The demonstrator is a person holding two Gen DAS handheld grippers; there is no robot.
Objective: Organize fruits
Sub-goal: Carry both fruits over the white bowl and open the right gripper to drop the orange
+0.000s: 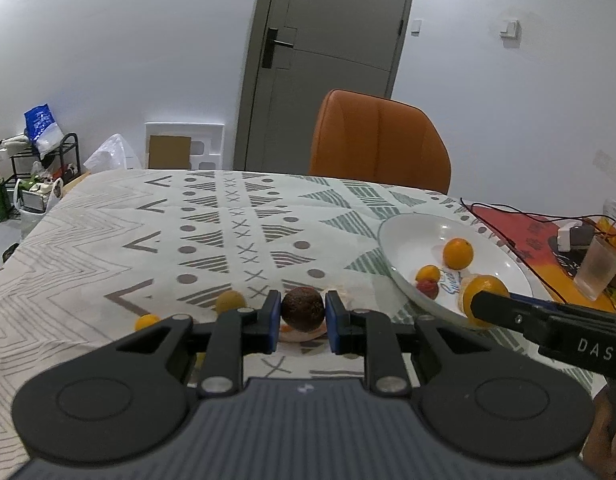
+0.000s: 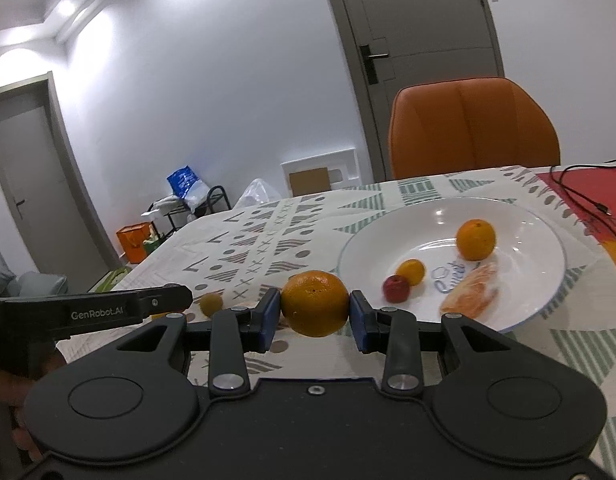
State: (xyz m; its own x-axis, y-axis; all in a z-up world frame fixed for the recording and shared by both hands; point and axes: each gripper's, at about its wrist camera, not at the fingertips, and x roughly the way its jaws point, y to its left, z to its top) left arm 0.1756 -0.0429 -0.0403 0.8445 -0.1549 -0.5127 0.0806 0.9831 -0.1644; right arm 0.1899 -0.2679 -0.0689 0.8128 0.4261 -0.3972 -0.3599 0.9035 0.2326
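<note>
Blue-padded left claw (image 1: 303,316) pinches a dark brown wrinkled round fruit (image 1: 303,309) above the patterned desk (image 1: 148,240). Right claw (image 2: 315,312) clamps a large orange (image 2: 315,304) beside the white round plate (image 2: 547,292) holding smaller fruits.

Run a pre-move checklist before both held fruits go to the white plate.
1. Left gripper shut on dark brown rough-skinned round fruit: ok.
2. Right gripper shut on large orange: ok.
3. White plate has bare space: ok.
4. Plate within reach, near right gripper: ok.
5. Loose small yellowish fruits remain on patterned tablecloth: not ok.
6. Grip firmness: cannot tell.
</note>
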